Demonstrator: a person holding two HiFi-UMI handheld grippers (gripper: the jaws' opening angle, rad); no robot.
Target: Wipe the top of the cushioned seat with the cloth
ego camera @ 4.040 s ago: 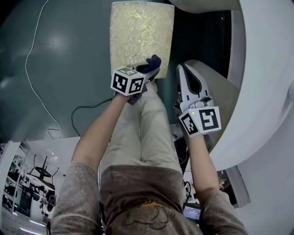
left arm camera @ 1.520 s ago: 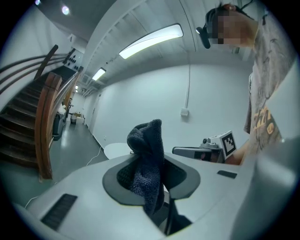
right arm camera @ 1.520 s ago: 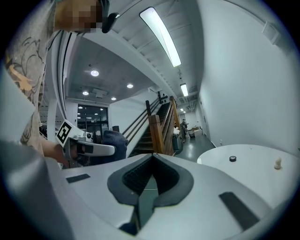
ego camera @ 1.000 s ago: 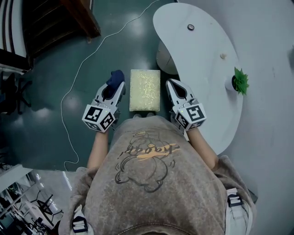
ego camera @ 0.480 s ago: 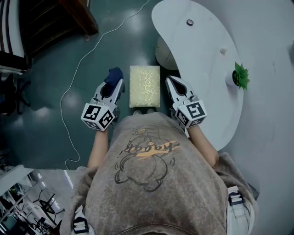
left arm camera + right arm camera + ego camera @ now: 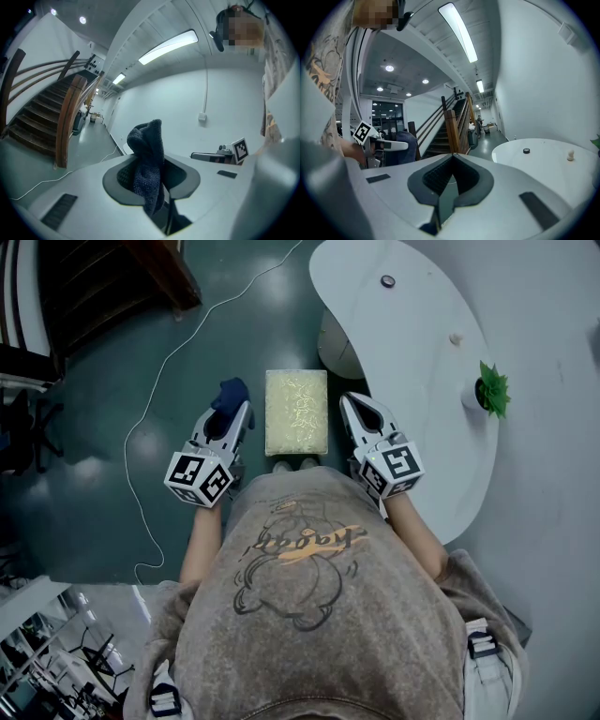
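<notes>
The cushioned seat (image 6: 296, 412), cream with a leafy pattern, stands on the floor far below, between my two grippers in the head view. My left gripper (image 6: 238, 409) is held to the left of the seat and well above it, shut on a dark blue cloth (image 6: 231, 392). That cloth (image 6: 146, 164) bunches upward from between the left gripper's (image 6: 154, 176) pads. Level with it on the seat's right, my right gripper (image 6: 355, 404) has its jaws together with nothing between them (image 6: 451, 176). Neither gripper touches the seat.
A white curved table (image 6: 422, 352) stands right of the seat, carrying a small green plant (image 6: 491, 390) and two small knobs. A thin white cable (image 6: 173, 348) runs across the green floor. A wooden staircase (image 6: 47, 117) rises at the left.
Since four seconds ago the view has risen far above the seat and both grippers have lifted off it. Over the last second they have barely shifted.
</notes>
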